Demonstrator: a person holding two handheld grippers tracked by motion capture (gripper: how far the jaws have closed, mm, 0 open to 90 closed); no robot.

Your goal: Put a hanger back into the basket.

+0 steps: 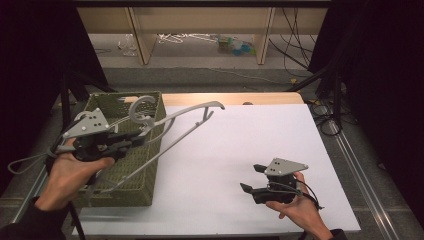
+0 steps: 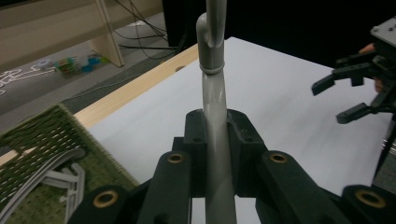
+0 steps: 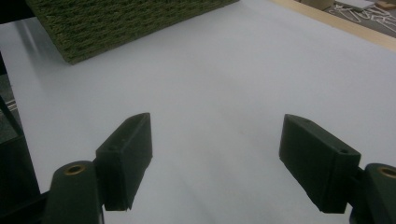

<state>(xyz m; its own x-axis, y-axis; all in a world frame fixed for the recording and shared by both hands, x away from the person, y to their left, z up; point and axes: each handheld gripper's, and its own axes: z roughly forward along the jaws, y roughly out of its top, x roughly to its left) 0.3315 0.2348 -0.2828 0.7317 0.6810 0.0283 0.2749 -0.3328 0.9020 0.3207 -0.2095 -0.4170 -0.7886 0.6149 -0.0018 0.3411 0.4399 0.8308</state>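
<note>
left claw [image 1: 131, 141]: clamped on 1 grey hanger [image 1: 172, 122], held raised above the green basket [image 1: 145, 187] and the bench [image 1: 240, 140] | basket: more hangers [image 2: 56, 179] are seen inside | right claw [image 1: 253, 179]: jaws wide apart, nothing between them, held low over the bench's right side

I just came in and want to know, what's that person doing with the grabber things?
A person holds a grabber in each hand at a white table. The left gripper is shut on a grey plastic hanger, held in the air over a green woven basket at the table's left edge. More grey hangers lie inside the basket. The right gripper rests near the table's front with its jaws open and nothing between them.
</note>
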